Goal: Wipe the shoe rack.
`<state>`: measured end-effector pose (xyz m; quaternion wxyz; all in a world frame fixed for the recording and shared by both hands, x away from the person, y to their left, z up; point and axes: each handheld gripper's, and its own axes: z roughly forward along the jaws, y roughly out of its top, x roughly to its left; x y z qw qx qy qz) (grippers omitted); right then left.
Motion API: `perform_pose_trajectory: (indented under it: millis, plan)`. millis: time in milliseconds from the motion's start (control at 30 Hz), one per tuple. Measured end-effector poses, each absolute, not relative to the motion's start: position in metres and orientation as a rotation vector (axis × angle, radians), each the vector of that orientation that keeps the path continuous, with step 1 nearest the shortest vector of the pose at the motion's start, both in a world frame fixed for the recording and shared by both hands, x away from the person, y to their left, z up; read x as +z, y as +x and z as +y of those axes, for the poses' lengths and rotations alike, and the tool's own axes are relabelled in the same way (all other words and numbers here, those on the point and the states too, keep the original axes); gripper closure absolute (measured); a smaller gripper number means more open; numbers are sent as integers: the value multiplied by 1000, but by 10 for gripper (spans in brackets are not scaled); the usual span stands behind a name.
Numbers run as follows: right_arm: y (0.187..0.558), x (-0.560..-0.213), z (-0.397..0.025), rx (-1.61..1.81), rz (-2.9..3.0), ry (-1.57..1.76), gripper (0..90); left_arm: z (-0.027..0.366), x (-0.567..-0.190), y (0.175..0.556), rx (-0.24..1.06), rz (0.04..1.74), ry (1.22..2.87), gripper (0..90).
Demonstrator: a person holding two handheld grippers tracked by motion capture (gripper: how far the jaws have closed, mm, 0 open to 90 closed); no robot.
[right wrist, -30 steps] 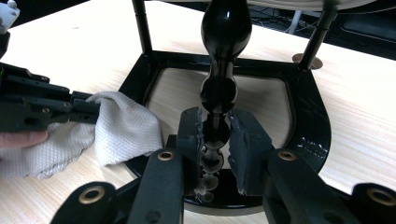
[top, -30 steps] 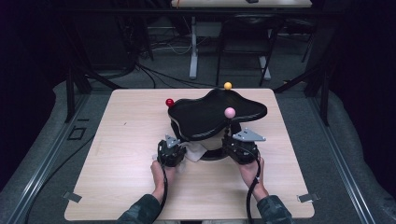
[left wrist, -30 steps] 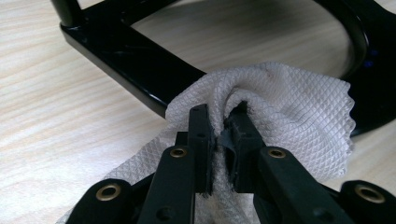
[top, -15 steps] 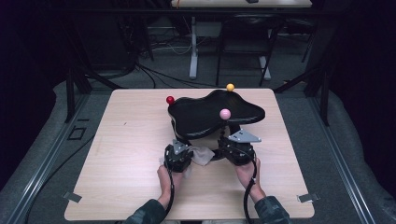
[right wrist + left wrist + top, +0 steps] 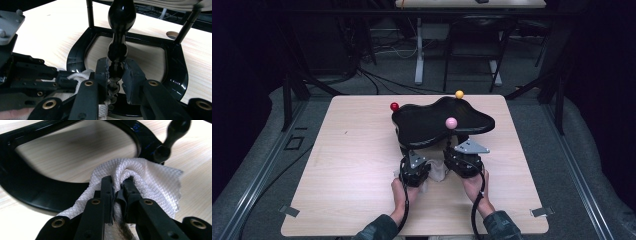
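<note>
A black two-tier stand (image 5: 432,122) stands mid-table, its wavy top shelf carrying posts with a red ball (image 5: 394,106), an orange ball (image 5: 459,94) and a pink ball (image 5: 451,122). My left gripper (image 5: 414,167) is at the stand's near edge, shut on a bunched white cloth (image 5: 150,177) that lies against the black base ring (image 5: 30,187). The left gripper (image 5: 117,185) pinches a fold of that cloth. My right gripper (image 5: 116,67) is shut on the lower part of a turned black post (image 5: 121,17) rising from the base (image 5: 177,72). In the high view, the right gripper (image 5: 460,157) sits under the shelf's front.
The wooden table (image 5: 347,165) has bare room to the left, right and front of the stand. The left gripper (image 5: 32,75) and cloth (image 5: 77,75) lie close beside the right one. Beyond the table are dark floor, cables and another table's legs (image 5: 418,55).
My left gripper has moved right and closer to the right gripper with the cloth. The right gripper shifted slightly left. The stand stays where it was.
</note>
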<state>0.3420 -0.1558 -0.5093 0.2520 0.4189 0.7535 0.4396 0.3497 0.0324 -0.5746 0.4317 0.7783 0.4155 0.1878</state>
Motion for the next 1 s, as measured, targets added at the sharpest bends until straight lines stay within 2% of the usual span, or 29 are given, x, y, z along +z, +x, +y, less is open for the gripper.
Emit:
perform_pose_trajectory:
  millis: [333, 1000]
  plan:
    - [341, -509, -155, 1184, 2054, 1123, 750, 31, -574, 350, 469, 1035, 1950, 815]
    - [338, -510, -164, 1157, 2042, 1110, 750, 79, -576, 371, 569, 1123, 1982, 815]
